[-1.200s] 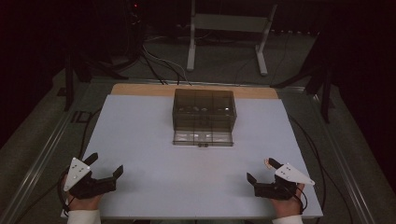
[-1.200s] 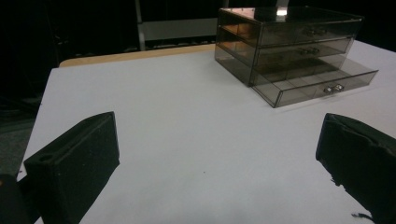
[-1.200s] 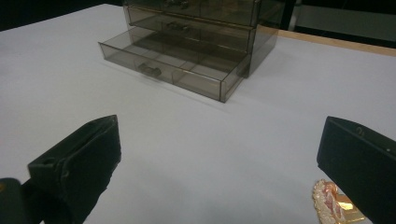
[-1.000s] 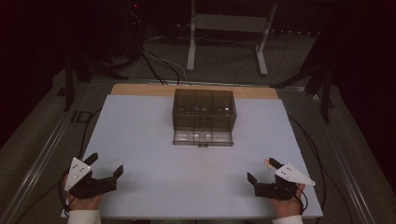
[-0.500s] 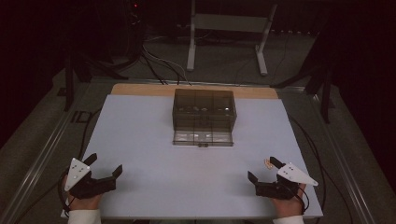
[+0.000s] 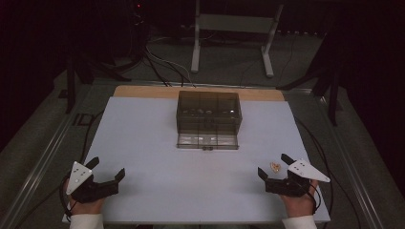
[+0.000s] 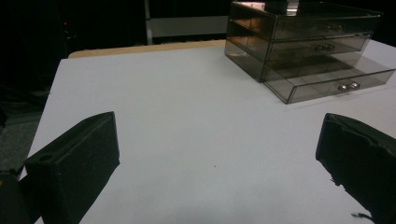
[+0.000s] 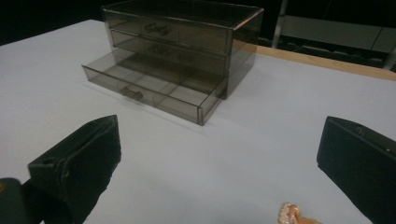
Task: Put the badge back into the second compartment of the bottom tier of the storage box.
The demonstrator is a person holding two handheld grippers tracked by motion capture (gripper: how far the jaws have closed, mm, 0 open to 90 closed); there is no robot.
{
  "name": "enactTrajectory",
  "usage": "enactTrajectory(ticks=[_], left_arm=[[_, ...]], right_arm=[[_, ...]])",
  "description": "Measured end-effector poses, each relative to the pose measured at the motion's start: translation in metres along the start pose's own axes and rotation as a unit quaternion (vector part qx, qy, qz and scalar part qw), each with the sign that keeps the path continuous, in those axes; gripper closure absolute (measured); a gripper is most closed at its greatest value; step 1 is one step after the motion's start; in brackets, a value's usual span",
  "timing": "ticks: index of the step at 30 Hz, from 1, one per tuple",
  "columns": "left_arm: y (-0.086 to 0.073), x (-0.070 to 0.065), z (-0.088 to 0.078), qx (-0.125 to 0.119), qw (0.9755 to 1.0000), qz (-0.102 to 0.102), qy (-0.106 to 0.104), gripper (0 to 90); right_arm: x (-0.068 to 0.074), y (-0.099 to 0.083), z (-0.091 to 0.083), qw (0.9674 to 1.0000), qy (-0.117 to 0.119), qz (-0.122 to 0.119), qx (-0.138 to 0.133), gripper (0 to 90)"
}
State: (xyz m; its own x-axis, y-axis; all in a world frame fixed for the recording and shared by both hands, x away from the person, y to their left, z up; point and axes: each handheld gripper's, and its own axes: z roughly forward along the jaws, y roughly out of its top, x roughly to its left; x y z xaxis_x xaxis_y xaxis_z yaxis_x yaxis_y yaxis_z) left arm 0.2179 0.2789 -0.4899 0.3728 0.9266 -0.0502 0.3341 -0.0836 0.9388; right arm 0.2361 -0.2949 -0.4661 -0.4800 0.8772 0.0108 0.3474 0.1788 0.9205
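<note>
A smoky clear drawer chest (image 6: 208, 114) stands at the far middle of the white table (image 6: 157, 138). Its bottom drawer (image 6: 207, 141) is pulled out, seen too as the bottom drawer (image 8: 154, 88) and the bottom drawer (image 7: 334, 83). A small orange-pink trinket (image 6: 275, 166) lies on the table near the right; the trinket (image 8: 296, 214) sits between the right jaws, low in that view. My left gripper (image 6: 106, 168) rests open at the near left, holding nothing. My right gripper (image 6: 275, 166) is open at the near right, its jaws on either side of the trinket.
A metal stand (image 6: 231, 28) and cables (image 6: 162, 62) lie on the floor beyond the table. A wooden strip (image 6: 143, 91) borders the table's far edge. Dark surroundings close in on both sides.
The right gripper has shifted slightly toward the near right; the left gripper and the drawer chest stay as they were.
</note>
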Motion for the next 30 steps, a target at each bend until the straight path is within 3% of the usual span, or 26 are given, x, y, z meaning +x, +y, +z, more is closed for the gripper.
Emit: enactTrajectory(ticks=[16, 25, 30], left_arm=[[0.000, 0.003, -0.001, -0.001, 1.0000, -0.004, 0.006, 0.3], [0.000, 0.004, 0.000, 0.000, 1.0000, -0.006, 0.006, 0.3], [0.000, 0.004, -0.001, 0.000, 1.0000, -0.006, 0.007, 0.3]], right_arm=[[-0.020, 0.008, 0.004, 0.9996, -0.019, -0.004, 0.020, 0.0], [-0.027, 0.011, 0.008, 0.9988, -0.020, 0.001, 0.044, 0.0], [-0.037, 0.011, 0.012, 0.9974, -0.026, 0.005, 0.067, 0.0]])
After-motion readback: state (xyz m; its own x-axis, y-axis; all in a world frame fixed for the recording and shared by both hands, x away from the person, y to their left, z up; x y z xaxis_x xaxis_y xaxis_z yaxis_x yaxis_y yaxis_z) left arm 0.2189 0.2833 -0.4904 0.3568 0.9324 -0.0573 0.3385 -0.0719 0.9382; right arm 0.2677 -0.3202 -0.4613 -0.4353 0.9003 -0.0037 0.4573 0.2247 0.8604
